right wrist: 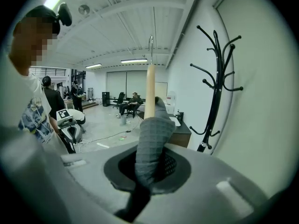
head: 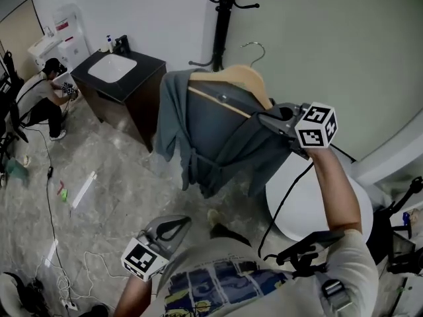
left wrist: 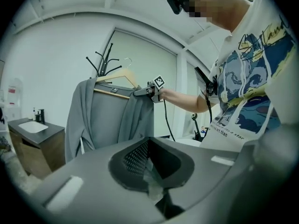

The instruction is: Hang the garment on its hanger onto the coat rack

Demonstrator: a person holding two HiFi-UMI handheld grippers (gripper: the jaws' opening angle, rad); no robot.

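Observation:
A grey garment (head: 211, 137) hangs on a wooden hanger (head: 244, 79) with a metal hook (head: 254, 47). My right gripper (head: 262, 117) is shut on the garment's shoulder over the hanger's right end and holds it up in the air. The black coat rack (head: 225, 12) stands just behind it by the wall, and the hook is apart from its arms. In the right gripper view, grey cloth (right wrist: 149, 148) fills the jaws and the rack (right wrist: 216, 83) rises at the right. My left gripper (head: 187, 220) is low near my body, shut and holding nothing.
A black cabinet with a white sink (head: 114, 67) stands left of the rack. A person (head: 45, 91) crouches at the far left. A round white table (head: 310, 203) sits below my right arm. Cables (head: 49, 197) trail over the tiled floor.

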